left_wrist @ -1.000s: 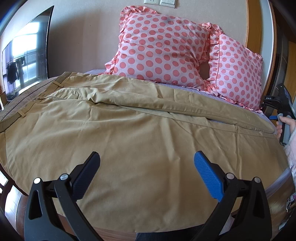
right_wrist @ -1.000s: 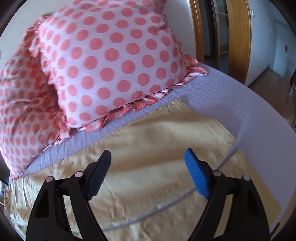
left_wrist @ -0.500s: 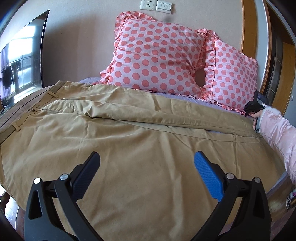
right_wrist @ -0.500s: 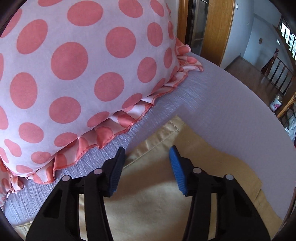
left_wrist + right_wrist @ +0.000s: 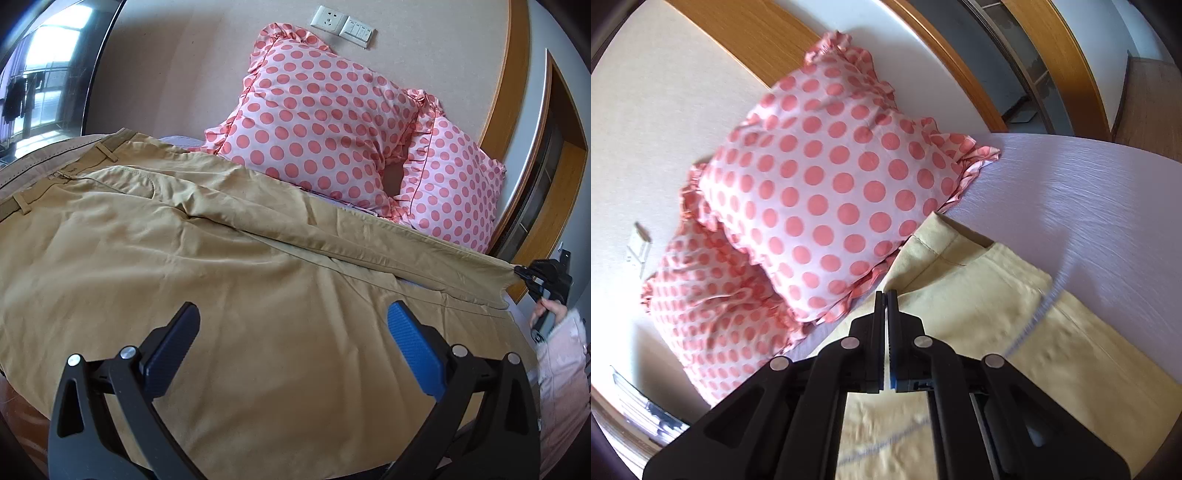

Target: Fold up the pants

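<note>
Having just clamped together on the tan cotton pants' (image 5: 258, 295) hem, the right hand-held gripper (image 5: 885, 295) can begin folding, while the left hand-held gripper (image 5: 291, 332) hovers apart.

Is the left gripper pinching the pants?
No, the left gripper hangs wide open above the tan pants; only the right gripper pinches a leg's hem.
</note>
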Demonstrator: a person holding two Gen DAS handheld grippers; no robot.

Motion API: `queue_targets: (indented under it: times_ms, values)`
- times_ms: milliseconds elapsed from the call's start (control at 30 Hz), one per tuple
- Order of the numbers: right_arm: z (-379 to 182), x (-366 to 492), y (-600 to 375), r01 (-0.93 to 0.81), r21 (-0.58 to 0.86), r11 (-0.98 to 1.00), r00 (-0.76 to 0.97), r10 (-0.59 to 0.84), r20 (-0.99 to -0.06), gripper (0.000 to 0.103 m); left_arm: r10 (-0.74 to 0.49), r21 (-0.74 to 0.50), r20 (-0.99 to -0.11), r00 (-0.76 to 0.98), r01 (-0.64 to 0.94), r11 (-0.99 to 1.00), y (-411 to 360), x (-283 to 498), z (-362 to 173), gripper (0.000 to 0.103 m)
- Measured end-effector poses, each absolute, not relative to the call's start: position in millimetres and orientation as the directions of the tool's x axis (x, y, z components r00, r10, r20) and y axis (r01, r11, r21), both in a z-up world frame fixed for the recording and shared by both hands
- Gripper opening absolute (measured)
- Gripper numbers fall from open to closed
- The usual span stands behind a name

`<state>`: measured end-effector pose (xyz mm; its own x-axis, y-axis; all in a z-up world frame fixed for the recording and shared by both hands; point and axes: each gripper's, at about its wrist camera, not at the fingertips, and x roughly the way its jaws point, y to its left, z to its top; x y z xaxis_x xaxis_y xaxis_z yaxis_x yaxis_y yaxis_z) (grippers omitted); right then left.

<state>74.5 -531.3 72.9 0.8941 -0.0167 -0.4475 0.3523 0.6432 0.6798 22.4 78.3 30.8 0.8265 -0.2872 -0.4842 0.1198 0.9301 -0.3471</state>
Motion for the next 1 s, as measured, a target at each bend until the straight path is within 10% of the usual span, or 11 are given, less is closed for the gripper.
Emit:
queue_targets:
  times_ms: [300,433,633,900,1000]
  values:
    - [29.1,-10.8,-505.8,0.442,0.723,0.531,0.804,0.124,-0.582,0.005,-0.282,-0.364,-0.48,0.831,0.104,0.926,73.5,31.1,38.9,0.101]
    - [23.3,-1.9,-491.7,0.39,0.769,0.507,0.807,0.215,-0.551,0.053,-0.267,-0.37,-0.488,0.831,0.08,0.926,75.0,24.8,38.1,0.101]
    - [7.9,50.5,-472.5,0.382,0.796,0.47,0.76,0.33,-0.559,0.053,-0.242,-0.344,-0.502,0.831,0.065,0.937,75.6,15.6,35.3,0.101]
    - [5.6,61.4,-489.6,0.504,0.772,0.388,0.797,0.135,-0.589,0.046,-0.228,-0.34,-0.503,0.834,0.053,0.939,82.7,17.7,40.7,0.101]
    - [0.6,60.9,-493.5,0.506,0.768,0.393,0.811,0.086,-0.579,0.02,-0.255,-0.363,-0.5,0.827,0.067,0.929,90.3,23.2,46.1,0.101]
